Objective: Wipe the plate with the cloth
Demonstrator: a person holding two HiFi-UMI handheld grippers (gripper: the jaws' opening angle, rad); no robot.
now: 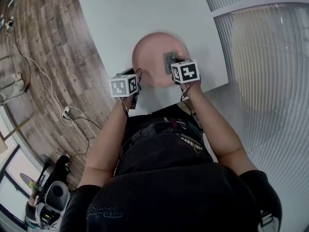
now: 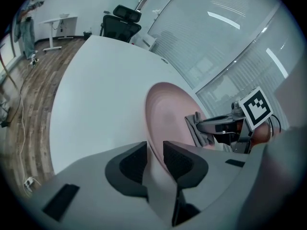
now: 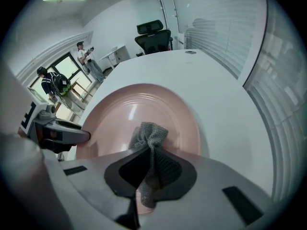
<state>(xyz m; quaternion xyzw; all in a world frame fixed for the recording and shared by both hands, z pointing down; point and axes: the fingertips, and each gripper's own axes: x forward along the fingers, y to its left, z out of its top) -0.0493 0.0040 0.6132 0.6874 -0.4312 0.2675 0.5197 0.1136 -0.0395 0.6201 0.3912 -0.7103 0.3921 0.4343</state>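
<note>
Head view: pink plate sits on white table, near the edge closest to me. My R gripper is over the plate's right part w/ the grey cloth. L gripper is at the plate's near-left rim.

Left gripper view: L jaws stand apart w/ a narrow gap. Plate rim runs btwn them; pads don't visibly press it.

Right gripper view: R jaws clamped on cloth, bunched end sticking out past the tips over the plate. Can't tell if cloth touches plate.

Bright, even light — fisheye-warped edges
</note>
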